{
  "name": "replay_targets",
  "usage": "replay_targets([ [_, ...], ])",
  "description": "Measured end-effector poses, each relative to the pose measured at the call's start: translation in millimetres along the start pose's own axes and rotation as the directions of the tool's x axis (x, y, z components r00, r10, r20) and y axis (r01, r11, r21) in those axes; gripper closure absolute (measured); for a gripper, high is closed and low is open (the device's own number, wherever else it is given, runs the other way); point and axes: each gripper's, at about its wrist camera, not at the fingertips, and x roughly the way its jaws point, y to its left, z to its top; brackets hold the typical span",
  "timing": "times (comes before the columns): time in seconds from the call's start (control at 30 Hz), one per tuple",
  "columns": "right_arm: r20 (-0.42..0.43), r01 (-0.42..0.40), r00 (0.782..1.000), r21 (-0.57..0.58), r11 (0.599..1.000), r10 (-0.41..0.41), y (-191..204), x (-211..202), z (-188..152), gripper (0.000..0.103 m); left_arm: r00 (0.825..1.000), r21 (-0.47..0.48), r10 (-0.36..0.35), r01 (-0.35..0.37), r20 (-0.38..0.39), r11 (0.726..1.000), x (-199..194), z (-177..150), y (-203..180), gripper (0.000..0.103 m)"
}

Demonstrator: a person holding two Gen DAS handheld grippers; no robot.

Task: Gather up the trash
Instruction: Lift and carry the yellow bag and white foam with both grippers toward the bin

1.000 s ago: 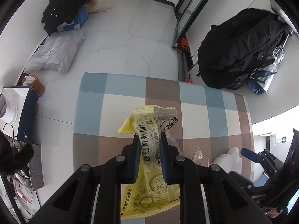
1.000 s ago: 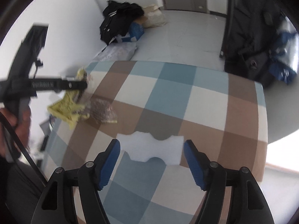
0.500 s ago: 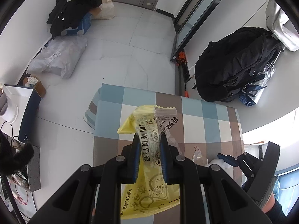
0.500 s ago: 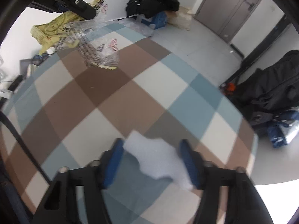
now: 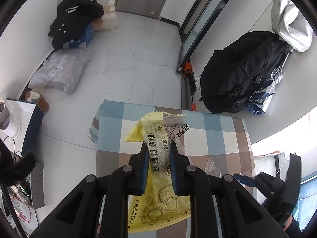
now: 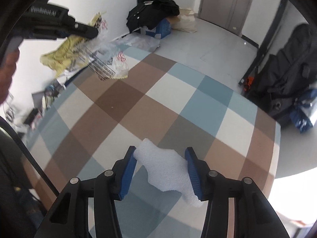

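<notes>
Left gripper [image 5: 158, 154] pinches yellow wrapper [image 5: 158, 178]; right gripper [image 6: 160, 156] fingers, just closing, clamp white foam [image 6: 168, 170] — desk [image 6: 138, 103] cleared, disposal left.

Bright daylight floods in from my right, blowing out that edge; fisheye bends everything, dark rims, my left hand [image 6: 9, 73] blurred.

Checked tablecloth [image 6: 126, 107]: squares of brown, blue-grey and cream.
Crinkled plastic snack wrapper [image 5: 158, 150]: yellow, black print.
Clear film wrapper [image 6: 111, 63]: transparent, dark lines, red mark.
Jagged foam piece [image 6: 164, 168]: white.
Gripper pads [image 6: 126, 170]: blue, on black frames.
Floor tiles [image 5: 122, 59]: pale grey.
</notes>
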Motion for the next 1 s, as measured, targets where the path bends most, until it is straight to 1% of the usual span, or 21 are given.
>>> replay_targets([
  [0.1,0.058,-0.052,0.997,0.08,0.995,0.048,-7,-31,-9,0.055,1.0,0.006,-0.013,0.012,0.018,1.0,-6,-5,-10,0.088],
  [0.2,0.131,-0.092,0.989,0.14,0.986,0.074,-10,-65,-19,0.055,0.999,0.012,-0.032,0.032,0.033,0.999,-12,-12,-24,0.088],
  [0.3,0.209,-0.166,0.97,0.218,0.962,0.12,-20,-107,-38,0.055,0.998,0.024,-0.044,0.043,0.051,0.999,-20,-17,-46,0.088],
  [0.4,0.276,-0.193,0.954,0.263,0.945,0.118,-29,-149,-57,0.055,0.995,0.072,-0.066,0.061,0.073,0.996,-31,-22,-79,0.088],
  [0.47,0.325,-0.194,0.941,0.278,0.941,0.098,-36,-178,-70,0.055,0.993,0.104,-0.081,0.072,0.084,0.992,-38,-26,-100,0.088],
  [0.53,0.365,-0.197,0.927,0.282,0.939,0.085,-41,-203,-81,0.055,0.989,0.127,-0.111,0.099,0.093,0.987,-43,-32,-125,0.088],
  [0.6,0.404,-0.172,0.914,0.293,0.941,0.042,-50,-231,-95,0.054,0.986,0.15,-0.139,0.124,0.094,0.981,-44,-37,-151,0.088],
  [0.73,0.432,-0.129,0.902,0.329,0.935,-0.027,-71,-264,-116,0.054,0.976,0.203,-0.204,0.187,0.071,0.961,-40,-47,-203,0.088],
  [0.83,0.448,-0.103,0.889,0.396,0.912,-0.094,-97,-282,-143,0.054,0.972,0.238,-0.23,0.213,0.046,0.948,-32,-56,-239,0.088],
  [0.93,0.443,-0.081,0.881,0.483,0.872,-0.164,-126,-288,-172,0.054,0.968,0.259,-0.251,0.241,0.004,0.935,-16,-65,-271,0.088],
  [1.0,0.432,-0.062,0.878,0.532,0.845,-0.207,-143,-287,-191,0.054,0.967,0.282,-0.252,0.25,-0.027,0.926,-3,-72,-290,0.088],
])
